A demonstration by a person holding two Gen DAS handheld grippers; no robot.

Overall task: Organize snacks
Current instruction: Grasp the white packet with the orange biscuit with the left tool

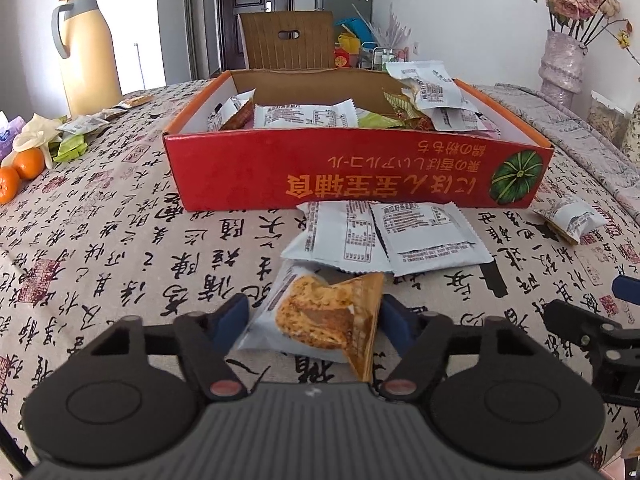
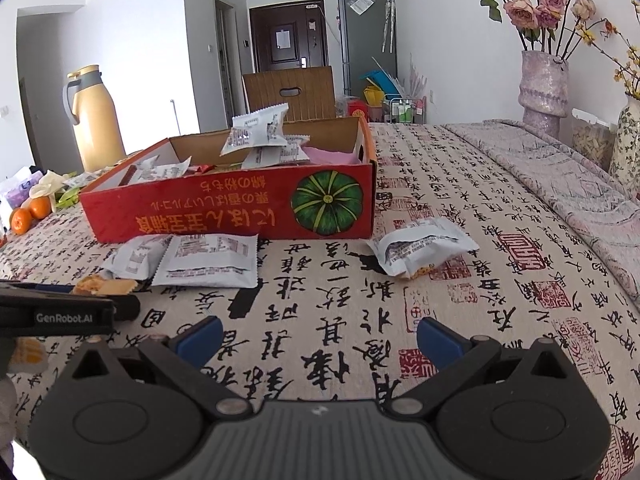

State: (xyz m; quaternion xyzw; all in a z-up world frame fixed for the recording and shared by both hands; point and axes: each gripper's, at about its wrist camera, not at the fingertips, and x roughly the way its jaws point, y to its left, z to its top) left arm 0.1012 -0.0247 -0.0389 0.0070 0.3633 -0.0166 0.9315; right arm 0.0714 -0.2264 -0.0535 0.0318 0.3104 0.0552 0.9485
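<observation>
A white snack packet (image 1: 316, 320) printed with a golden pastry lies on the calligraphy tablecloth between the blue pads of my left gripper (image 1: 316, 316). The pads press its two sides and its right edge is folded up. Just beyond it, two white packets (image 1: 384, 240) lie overlapping against the front wall of the red cardboard box (image 1: 360, 176), which holds several packets. One more packet (image 2: 424, 248) lies right of the box's front corner. My right gripper (image 2: 320, 336) stands open low over bare cloth, with nothing between its fingers.
A yellow thermos jug (image 1: 86, 52), oranges (image 1: 24, 168) and loose packets (image 1: 80, 132) are at the far left. A vase of flowers (image 1: 562, 60) stands at the back right, and a wooden chair back (image 1: 286, 40) is behind the box.
</observation>
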